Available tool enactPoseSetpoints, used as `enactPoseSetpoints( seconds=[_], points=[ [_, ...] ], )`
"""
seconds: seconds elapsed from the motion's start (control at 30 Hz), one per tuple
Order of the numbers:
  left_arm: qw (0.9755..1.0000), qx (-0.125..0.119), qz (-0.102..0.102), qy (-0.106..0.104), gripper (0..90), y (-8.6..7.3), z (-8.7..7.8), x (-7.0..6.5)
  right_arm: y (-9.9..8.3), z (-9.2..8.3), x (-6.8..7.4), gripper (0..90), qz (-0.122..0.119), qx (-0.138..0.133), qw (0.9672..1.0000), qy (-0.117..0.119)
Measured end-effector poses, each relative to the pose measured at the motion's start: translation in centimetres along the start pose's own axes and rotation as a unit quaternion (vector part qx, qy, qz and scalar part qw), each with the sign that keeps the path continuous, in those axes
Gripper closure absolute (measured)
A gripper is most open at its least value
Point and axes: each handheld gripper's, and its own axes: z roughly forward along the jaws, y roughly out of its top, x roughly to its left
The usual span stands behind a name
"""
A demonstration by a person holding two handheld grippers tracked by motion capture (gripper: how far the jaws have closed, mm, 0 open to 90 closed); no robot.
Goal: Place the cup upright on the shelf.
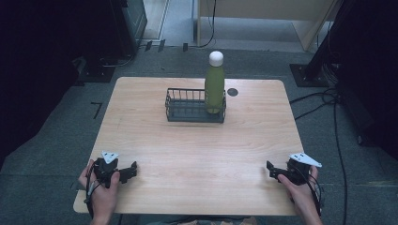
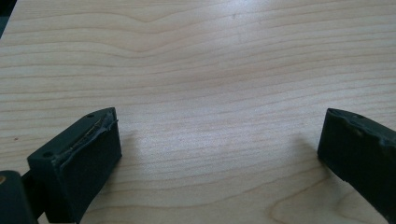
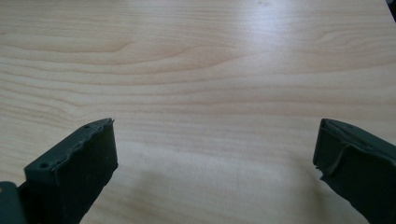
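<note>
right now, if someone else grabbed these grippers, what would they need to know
Left gripper: open, holding nothing, low over the near left of the table.
Right gripper: open, holding nothing, low over the near right.
Green bottle with a white cap stands upright in the right end of the black wire basket, at the far middle of the table.
Done: nothing that shows; both grippers are apart from the bottle and basket.
Left: probably reach forward to the bottle; the right gripper looks slightly better placed.
</note>
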Motion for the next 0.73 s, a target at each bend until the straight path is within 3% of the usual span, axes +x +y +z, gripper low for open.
enactPoseSetpoints(
  seconds=[0.1, 0.23, 0.27, 0.73],
  points=[
    [1.0000, 0.000, 0.000, 0.000, 0.0, 0.0, 0.0, 0.0, -0.7, -0.6, -0.2, 0.0, 0.000, 0.025, 0.9995, -0.020],
    [1.0000, 0.000, 0.000, 0.000, 0.0, 0.0, 0.0, 0.0, -1.2, -1.1, 0.0, 0.1, -0.007, 0.037, 0.9985, -0.039],
    [1.0000, 0.000, 0.000, 0.000, 0.0, 0.0, 0.0, 0.0, -1.5, -1.3, 0.3, 0.0, -0.026, 0.046, 0.9973, -0.052],
    [1.0000, 0.000, 0.000, 0.000, 0.0, 0.0, 0.0, 0.0, -1.7, -1.5, 0.3, 0.0, -0.024, 0.046, 0.9973, -0.051]
  ],
)
